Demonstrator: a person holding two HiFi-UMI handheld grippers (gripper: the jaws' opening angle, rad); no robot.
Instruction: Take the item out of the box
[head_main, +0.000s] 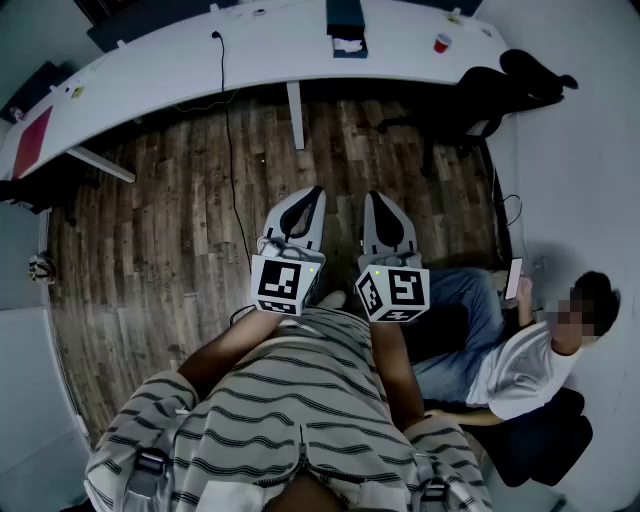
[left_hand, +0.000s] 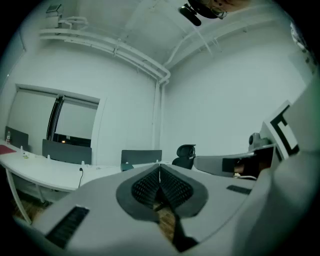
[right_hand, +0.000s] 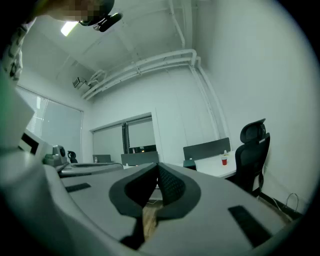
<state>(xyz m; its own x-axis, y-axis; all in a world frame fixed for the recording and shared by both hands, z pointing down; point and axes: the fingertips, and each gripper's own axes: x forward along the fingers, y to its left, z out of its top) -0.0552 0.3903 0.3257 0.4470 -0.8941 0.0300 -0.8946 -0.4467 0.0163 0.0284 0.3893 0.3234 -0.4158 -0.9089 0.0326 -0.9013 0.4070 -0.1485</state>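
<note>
Grippers: 2 | L gripper (head_main: 315, 192) closed, empty | R gripper (head_main: 371, 198) closed, empty

The right gripper (right_hand: 158, 167) is seen with its jaws closed, tips touching, and nothing is held between them. Beyond and to the right of the jaws, a white desk (right_hand: 212, 168) bearing a red cup (right_hand: 224, 160) is shown, with a black office chair (right_hand: 253, 150) beside it. Wooden floor (right_hand: 149, 220) is glimpsed beneath the jaws.
</note>
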